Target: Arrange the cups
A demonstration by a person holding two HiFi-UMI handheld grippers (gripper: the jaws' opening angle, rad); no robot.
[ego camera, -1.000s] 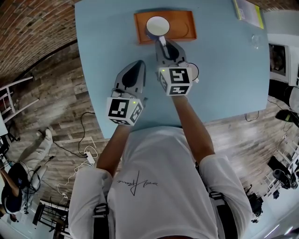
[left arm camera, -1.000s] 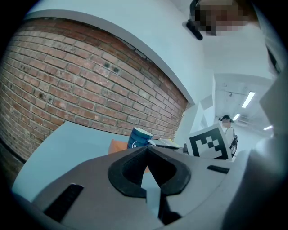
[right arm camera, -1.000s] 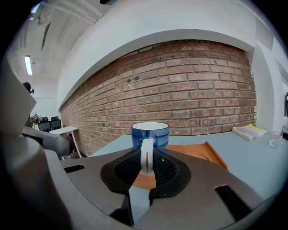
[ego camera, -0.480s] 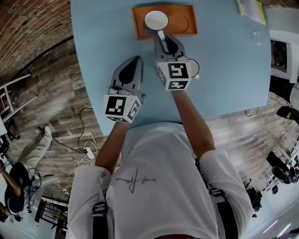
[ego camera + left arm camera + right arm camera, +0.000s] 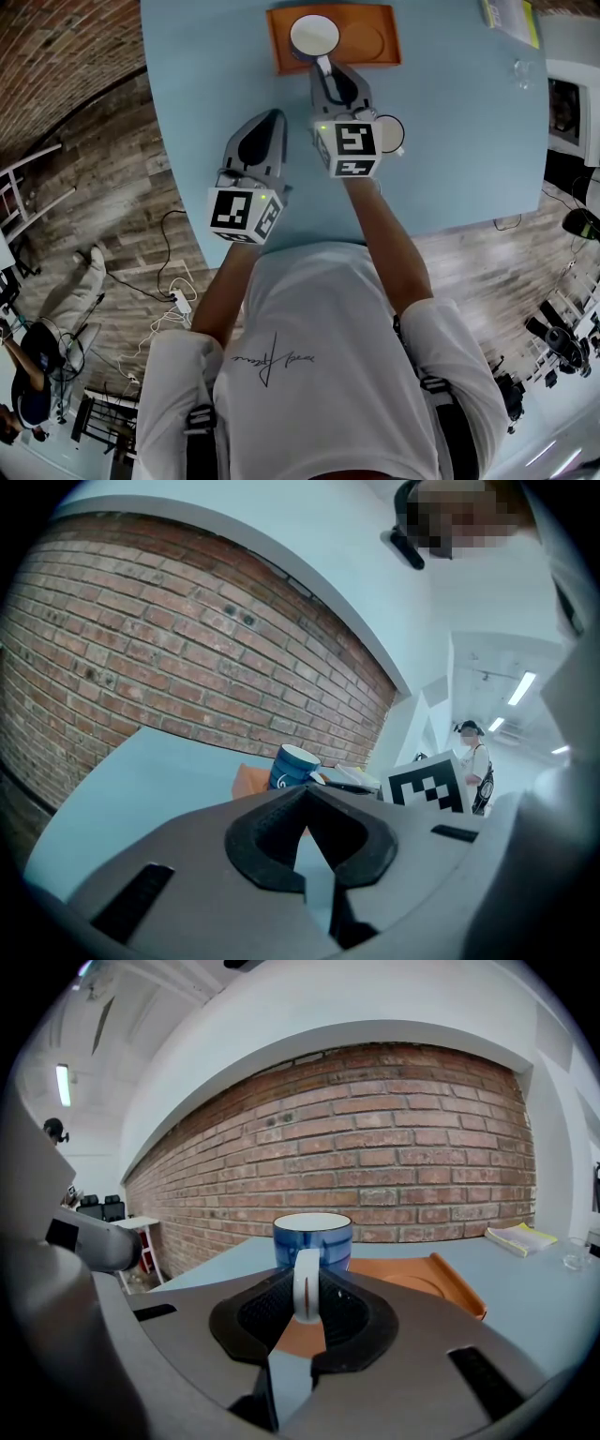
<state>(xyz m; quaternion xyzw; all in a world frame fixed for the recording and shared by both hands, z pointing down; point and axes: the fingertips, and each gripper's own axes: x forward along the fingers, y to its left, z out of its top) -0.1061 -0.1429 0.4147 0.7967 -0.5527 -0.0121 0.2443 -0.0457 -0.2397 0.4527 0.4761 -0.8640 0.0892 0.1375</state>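
A blue cup (image 5: 314, 36) with a white inside stands on the left half of the orange tray (image 5: 372, 45) at the table's far side. My right gripper (image 5: 322, 67) reaches to it from the near side. In the right gripper view the cup's white handle (image 5: 307, 1283) sits between the black pads, and the right gripper (image 5: 305, 1309) is shut on it. A second, white cup (image 5: 390, 134) stands on the table just right of that gripper's body. My left gripper (image 5: 272, 118) hovers left of it, shut and holding nothing (image 5: 307, 822). It faces the blue cup (image 5: 294, 766).
The light blue table (image 5: 450, 141) ends at its left edge (image 5: 173, 169) over a wooden floor. A yellow-green booklet (image 5: 507, 21) and a small clear glass (image 5: 518, 73) lie at the far right. The tray's right half (image 5: 427, 1282) shows a round recess.
The right gripper stays at the blue cup's handle on the tray. Both grippers and the tray sit slightly higher in the view; the left gripper has barely moved.
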